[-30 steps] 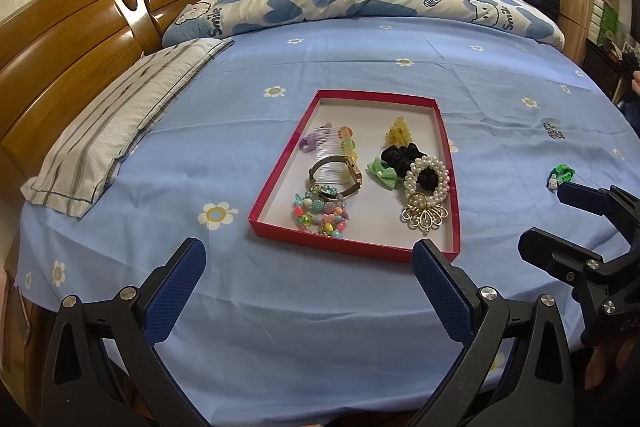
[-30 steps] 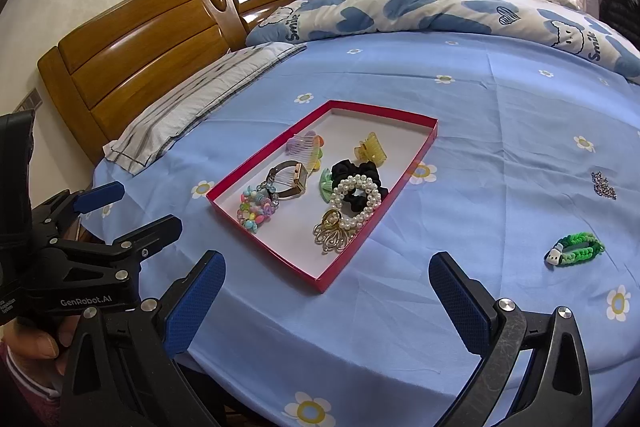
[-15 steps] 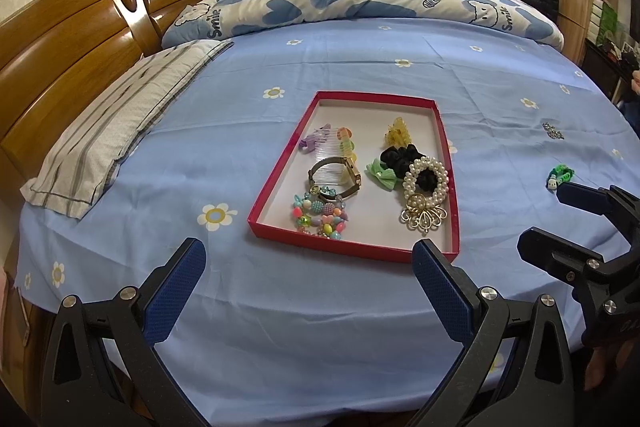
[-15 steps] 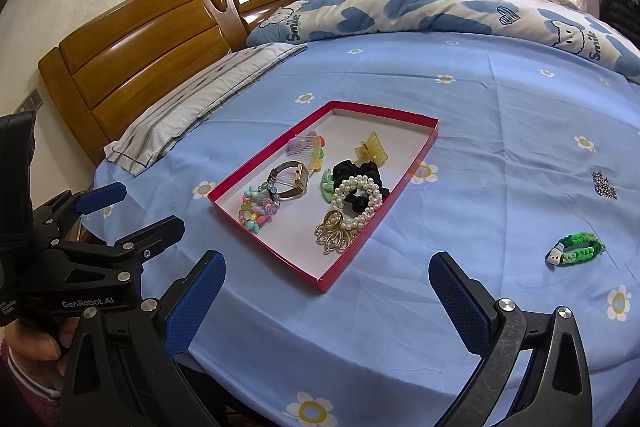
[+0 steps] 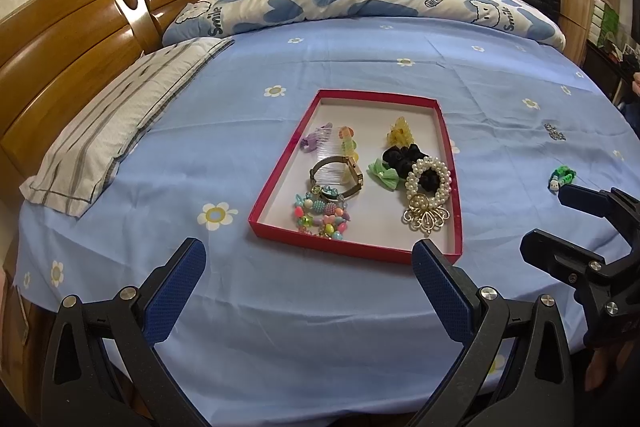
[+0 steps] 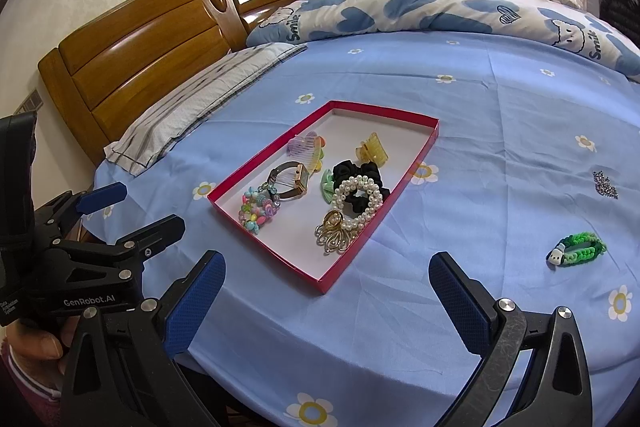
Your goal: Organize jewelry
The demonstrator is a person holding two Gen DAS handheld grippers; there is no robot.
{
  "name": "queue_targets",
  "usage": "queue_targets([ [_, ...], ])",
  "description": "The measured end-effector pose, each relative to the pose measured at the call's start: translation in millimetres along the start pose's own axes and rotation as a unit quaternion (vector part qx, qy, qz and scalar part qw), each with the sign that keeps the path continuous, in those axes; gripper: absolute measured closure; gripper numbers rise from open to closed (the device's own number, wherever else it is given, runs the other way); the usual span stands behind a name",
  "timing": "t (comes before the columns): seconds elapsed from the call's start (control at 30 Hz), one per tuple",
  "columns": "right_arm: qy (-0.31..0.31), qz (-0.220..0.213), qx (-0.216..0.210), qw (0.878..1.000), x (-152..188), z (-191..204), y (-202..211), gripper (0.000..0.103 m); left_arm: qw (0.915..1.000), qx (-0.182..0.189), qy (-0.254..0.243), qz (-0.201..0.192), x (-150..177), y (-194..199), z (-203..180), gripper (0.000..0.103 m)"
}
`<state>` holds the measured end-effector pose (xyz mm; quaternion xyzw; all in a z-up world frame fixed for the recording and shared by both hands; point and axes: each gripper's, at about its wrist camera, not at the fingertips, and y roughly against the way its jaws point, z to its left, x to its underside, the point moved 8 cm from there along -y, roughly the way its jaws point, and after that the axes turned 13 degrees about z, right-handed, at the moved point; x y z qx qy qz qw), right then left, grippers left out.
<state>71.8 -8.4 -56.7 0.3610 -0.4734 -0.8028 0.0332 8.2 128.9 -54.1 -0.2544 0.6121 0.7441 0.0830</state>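
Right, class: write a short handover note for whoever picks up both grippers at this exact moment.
Left hand-held gripper: open, empty, at the near bed edge.
Right hand-held gripper: open, empty, beside it.
Done: comb, watch, bead bracelet, claw clip, scrunchie, pearl bracelet and brooch lie in the red tray.
Left: green bracelet and sparkly clip are on the sheet, right of the tray.

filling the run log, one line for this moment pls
left gripper open | right gripper open | red tray filled | green bracelet outside, on sheet

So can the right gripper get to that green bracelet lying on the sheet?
Probably yes: the right gripper is open, and the green bracelet lies alone on bare sheet, outside the red tray, with nothing between.
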Motion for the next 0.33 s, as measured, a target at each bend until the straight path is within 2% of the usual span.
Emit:
queue_targets([
  [0.33,-0.007,0.006,-0.004,1.0,-0.2,-4.2,-5.8,0.0,0.9999,0.009,0.001,0.007,-3.2,-6.1,1.0,0.0],
])
